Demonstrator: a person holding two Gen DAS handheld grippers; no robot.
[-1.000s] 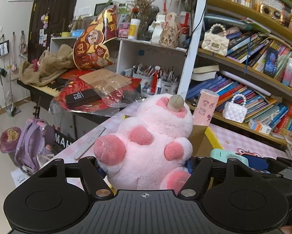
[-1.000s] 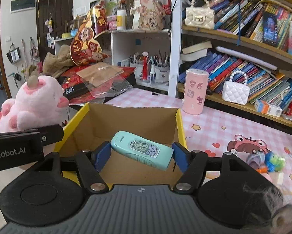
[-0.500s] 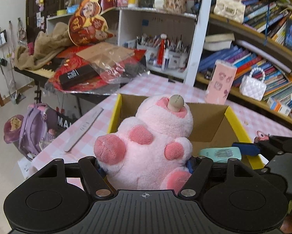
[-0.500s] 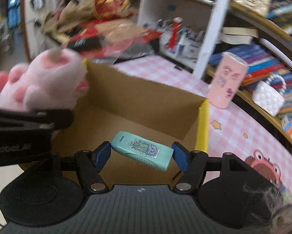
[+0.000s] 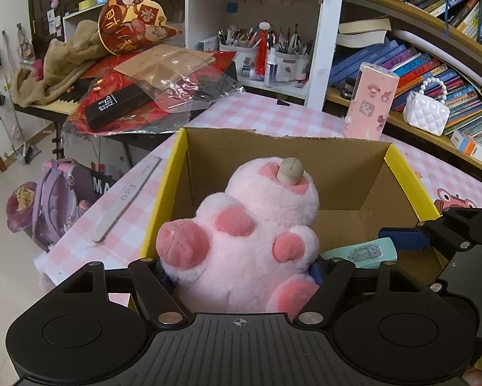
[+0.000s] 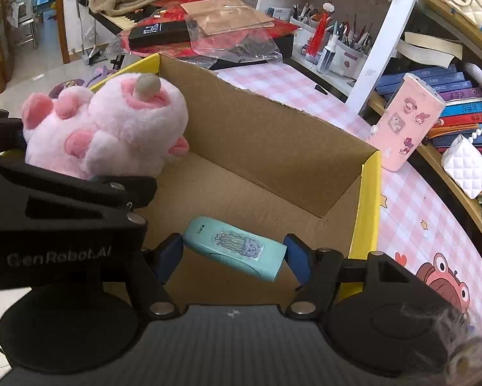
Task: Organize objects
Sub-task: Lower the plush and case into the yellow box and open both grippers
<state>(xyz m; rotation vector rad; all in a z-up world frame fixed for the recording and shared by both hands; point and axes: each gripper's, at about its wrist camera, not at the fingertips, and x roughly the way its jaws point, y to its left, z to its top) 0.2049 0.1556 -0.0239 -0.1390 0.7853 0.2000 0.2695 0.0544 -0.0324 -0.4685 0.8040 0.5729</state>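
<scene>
A pink plush toy (image 5: 241, 241) sits between the fingers of my left gripper (image 5: 241, 273), over the near left corner of an open cardboard box (image 5: 273, 157) with yellow edges. The left jaws are opening, and the pads still touch the plush. My right gripper (image 6: 232, 257) is shut on a mint-green case (image 6: 234, 247) with a sticker, held crosswise above the box floor (image 6: 241, 193). The right wrist view shows the plush (image 6: 112, 132) and the left gripper's body (image 6: 64, 199) at the left. The case (image 5: 359, 252) and a right fingertip (image 5: 401, 239) show in the left wrist view.
The box stands on a pink checked tablecloth (image 5: 257, 112). Beyond it are a pink sticker-covered box (image 5: 371, 103), a white quilted purse (image 5: 425, 117) and bookshelves. A long nail file (image 5: 125, 199) lies left of the box. Red packaging (image 5: 118, 106) is piled at the back left.
Both grippers have come forward and down, so the plush and the mint-green case now hang inside the box's rim. The right gripper has rolled, tilting its view.
</scene>
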